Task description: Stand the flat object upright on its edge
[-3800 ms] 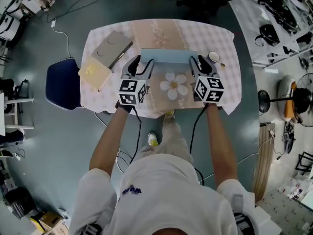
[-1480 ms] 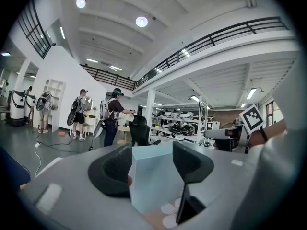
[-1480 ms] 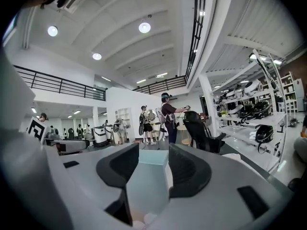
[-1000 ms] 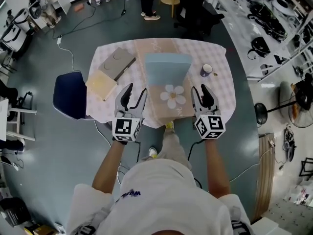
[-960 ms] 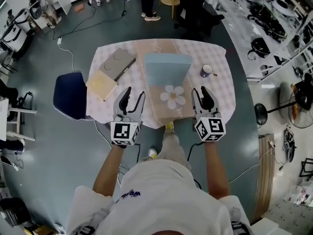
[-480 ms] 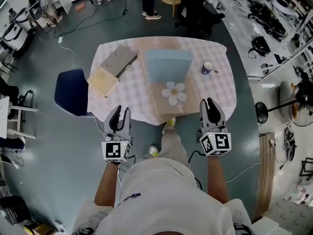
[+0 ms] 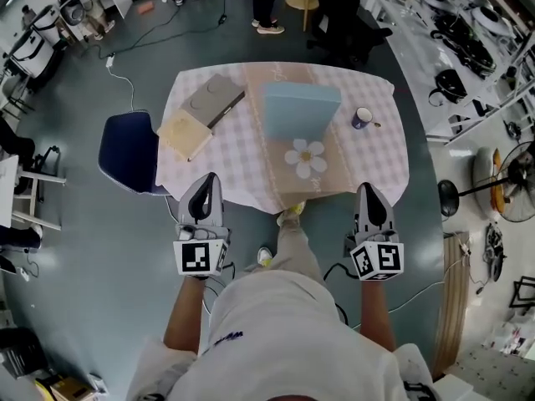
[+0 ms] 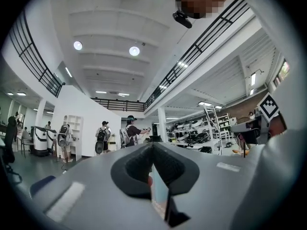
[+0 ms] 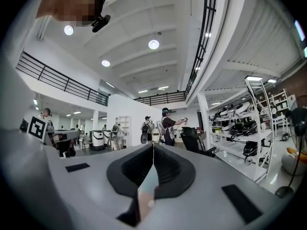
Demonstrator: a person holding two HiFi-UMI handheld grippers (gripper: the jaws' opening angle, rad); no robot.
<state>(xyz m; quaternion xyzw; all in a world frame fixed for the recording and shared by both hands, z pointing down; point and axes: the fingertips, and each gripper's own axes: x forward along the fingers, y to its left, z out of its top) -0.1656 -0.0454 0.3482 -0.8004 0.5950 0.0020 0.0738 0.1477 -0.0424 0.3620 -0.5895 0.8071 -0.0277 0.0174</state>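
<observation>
Biggest thing in my feed is the table with its checked cloth, and a blue chair is parked off its left side. The task's flat thing, a light blue panel, sits mid-table at the far end of the tan runner. From my angle it looks to be standing on its edge with nothing touching it.

The left gripper and the right gripper hang by the table's near edge, one on either side and well apart from the panel. Both claws have just been closing. In the gripper views the pads now meet with nothing caught between them.

Smaller stuff: a grey book and a yellow notebook lie on the left of the cloth. There's a flower print on the runner and a little mug to the panel's right.
</observation>
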